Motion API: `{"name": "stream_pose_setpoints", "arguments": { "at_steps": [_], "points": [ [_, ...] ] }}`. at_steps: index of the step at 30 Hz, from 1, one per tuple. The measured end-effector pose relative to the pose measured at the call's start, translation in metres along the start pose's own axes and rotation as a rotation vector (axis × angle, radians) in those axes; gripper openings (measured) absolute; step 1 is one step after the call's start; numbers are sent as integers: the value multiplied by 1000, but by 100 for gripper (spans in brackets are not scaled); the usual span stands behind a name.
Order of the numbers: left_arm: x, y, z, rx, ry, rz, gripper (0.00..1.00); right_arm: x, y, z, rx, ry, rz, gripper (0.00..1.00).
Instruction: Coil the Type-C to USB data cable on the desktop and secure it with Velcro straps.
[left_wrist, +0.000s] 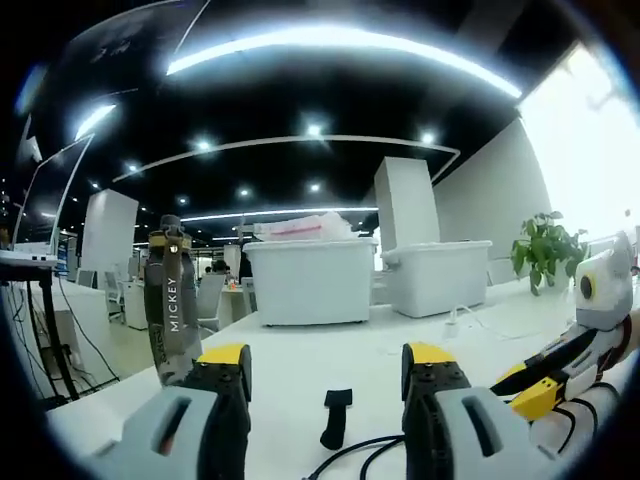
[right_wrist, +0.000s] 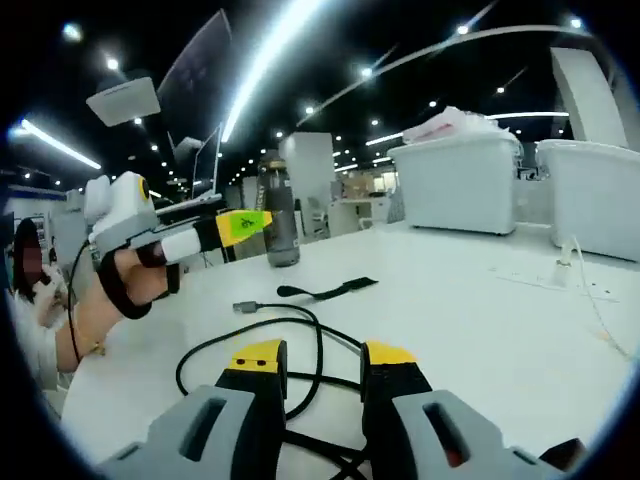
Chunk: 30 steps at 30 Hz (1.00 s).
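My left gripper (left_wrist: 325, 375): jaws wide apart, empty, above the Velcro strap (left_wrist: 336, 416). My right gripper (right_wrist: 320, 362): parted, empty, over the black cable (right_wrist: 300, 330) on the white desktop (right_wrist: 470, 310).

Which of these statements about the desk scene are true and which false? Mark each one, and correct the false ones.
1. The black cable lies loose on the white desk, not yet tied. True.
2. The Velcro strap is wrapped around the cable. False: it lies flat on the desk, apart from the cable.
3. A dark bottle stands upright on the desk. True.
4. The right gripper is shut on the cable. False: its jaws are open, with the cable lying on the desk between and beyond them.
5. The white bins stand at the desk's far side. True.
6. The left gripper holds the strap. False: its jaws are open and hold nothing.
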<state>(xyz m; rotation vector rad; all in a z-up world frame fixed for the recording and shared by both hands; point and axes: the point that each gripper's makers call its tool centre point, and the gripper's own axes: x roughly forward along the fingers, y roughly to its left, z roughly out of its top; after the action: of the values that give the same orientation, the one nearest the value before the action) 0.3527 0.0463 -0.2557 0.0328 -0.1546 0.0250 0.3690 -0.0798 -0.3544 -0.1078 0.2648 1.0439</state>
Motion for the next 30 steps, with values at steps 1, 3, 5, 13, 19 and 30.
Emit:
{"name": "stream_pose_setpoints", "arguments": {
  "at_steps": [1,3,5,13,19,30],
  "points": [
    [0,-1,1,0,-1,-4,60,6,0,-1,-5,6,0,28],
    [-1,-2,2,-2,-5,-8,60,14,-1,-5,-8,25,1,28],
    [0,-3,4,-10,-11,-13,60,19,0,-12,-28,64,-3,27],
    [1,-4,7,-22,-19,-21,60,35,2,-17,-98,164,10,17],
    [1,-9,2,-11,-6,-32,60,35,13,-17,-245,236,64,3],
    [-1,-38,15,26,-67,-144,60,-31,-1,27,-359,28,-82,2]
  ]
}}
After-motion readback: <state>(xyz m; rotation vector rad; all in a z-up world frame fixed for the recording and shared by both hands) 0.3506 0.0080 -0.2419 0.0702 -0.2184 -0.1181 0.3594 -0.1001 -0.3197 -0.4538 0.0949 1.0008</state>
